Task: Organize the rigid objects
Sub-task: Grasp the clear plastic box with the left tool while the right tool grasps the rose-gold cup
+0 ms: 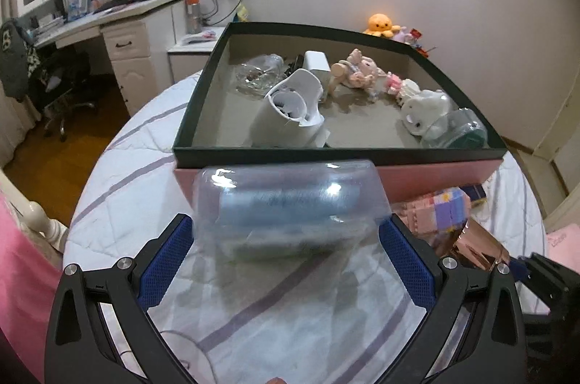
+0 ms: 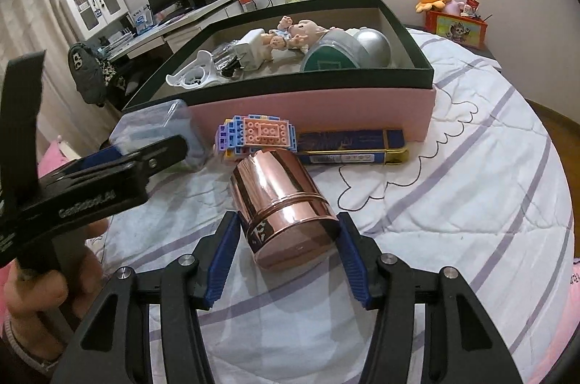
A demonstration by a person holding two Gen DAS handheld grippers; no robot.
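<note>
On the quilted white bedspread (image 2: 471, 202), striped in pale purple, the big cardboard box (image 2: 326, 101) with pink walls and a dark green rim lies at twelve o'clock in both views. It holds a doll (image 2: 290, 36), a white plastic holder (image 1: 290, 108), a white plush (image 1: 424, 112) and a clear lidded jar (image 1: 464, 130).

The left gripper (image 1: 286, 239) is clenched on a clear, rounded plastic container (image 1: 290, 199), pressed between its blue ribbed pads (image 1: 170, 257) just before the box wall; the right view shows it at nine o'clock.

The right gripper (image 2: 288, 231) flanks the base of a shiny, rose-gold metal cup (image 2: 282, 202) lying on its side; whether the pads touch it, I cannot tell.

Only the right view shows the whole pastel toy-brick block (image 2: 257, 133) and the flat navy-and-gold case (image 2: 355, 148) against the box.
</note>
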